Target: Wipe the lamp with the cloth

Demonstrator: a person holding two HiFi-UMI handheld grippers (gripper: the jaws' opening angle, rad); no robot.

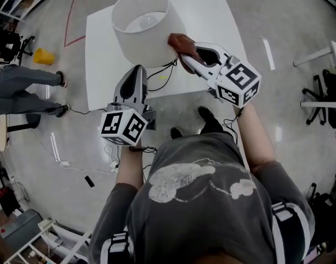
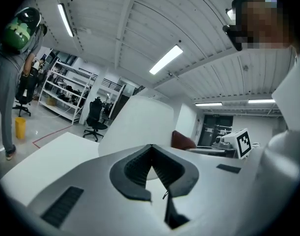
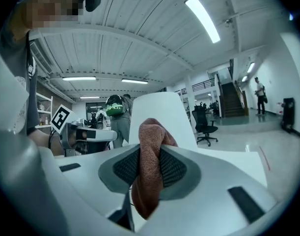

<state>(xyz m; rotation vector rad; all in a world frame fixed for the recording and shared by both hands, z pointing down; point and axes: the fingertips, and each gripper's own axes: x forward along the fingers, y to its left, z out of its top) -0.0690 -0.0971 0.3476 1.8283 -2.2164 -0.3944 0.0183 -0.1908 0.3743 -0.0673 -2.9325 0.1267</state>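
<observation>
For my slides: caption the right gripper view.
Right gripper shut on a rust-brown terry cloth, facing the white drum lampshade.

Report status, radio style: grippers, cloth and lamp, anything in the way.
Right gripper shut on cloth, cloth at lamp shade. Left gripper shut, empty. Cable on table; nothing blocking.

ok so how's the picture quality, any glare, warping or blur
Head view: sharp and evenly lit, edges bowed by the wide lens, the lamp plain white without glare. Left gripper view: strong fisheye, dark corners, a mosaic patch top right. Right gripper view: same fisheye, the ceiling light blown out, the cloth between the jaws sharp.
</observation>
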